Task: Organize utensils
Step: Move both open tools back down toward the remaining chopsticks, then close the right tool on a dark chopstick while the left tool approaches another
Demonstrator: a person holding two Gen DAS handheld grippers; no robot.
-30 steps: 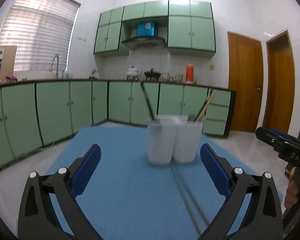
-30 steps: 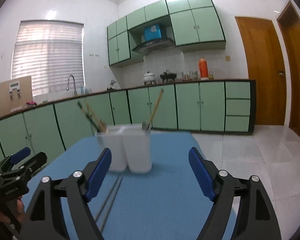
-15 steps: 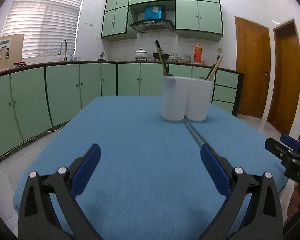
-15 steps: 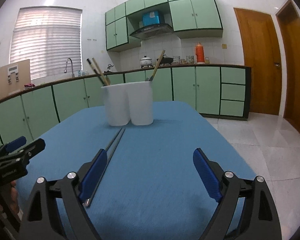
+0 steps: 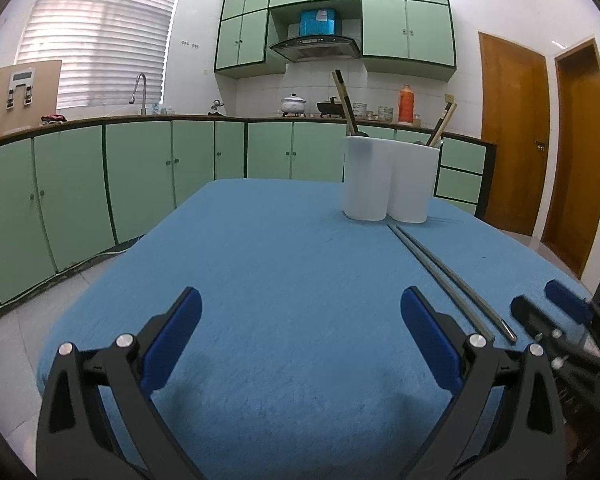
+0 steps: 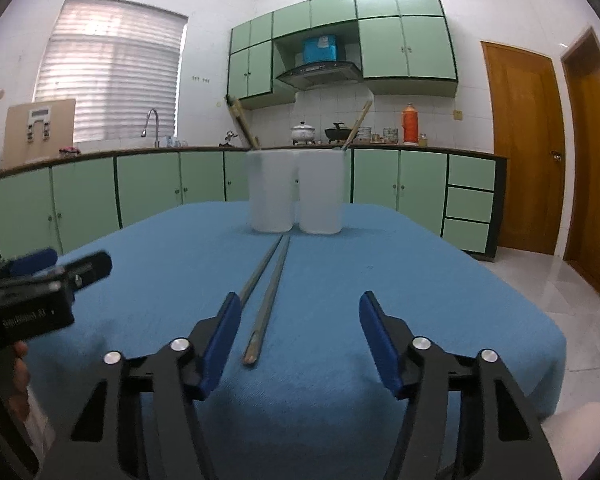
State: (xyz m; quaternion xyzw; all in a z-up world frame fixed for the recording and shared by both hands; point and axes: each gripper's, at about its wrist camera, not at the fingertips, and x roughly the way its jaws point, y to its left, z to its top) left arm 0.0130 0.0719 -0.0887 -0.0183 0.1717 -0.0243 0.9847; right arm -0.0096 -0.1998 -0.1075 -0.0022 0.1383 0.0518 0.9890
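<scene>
Green kitchen cabinets ring the room behind a desk draped in blue cloth, with a white twin-cup holder standing toward its far edge at twelve o'clock in the right wrist view. A few utensils already lean out of the holder, while a pair of chopsticks lies flat on the cloth, running from the holder's foot back toward the camera. The right tongs are closing with nothing pressed between the pads; the near ends of the chopsticks lie in the gap, close by the left pad, at about ten o'clock from the midpoint. The left tongs gape wide over bare cloth, gripping nothing, with the chopsticks off at two o'clock. My judgement is that the main risk lies in the off-centre line-up: if the pads shut now, the left one may nudge one stick sideways and catch only the other, or pinch a fold of cloth with them. Thin sticks lying flat on soft fabric could also roll or cross as the pads meet. A grip taken at the very end may let the long ends sag or swing on the way up and knock the light holder over.
</scene>
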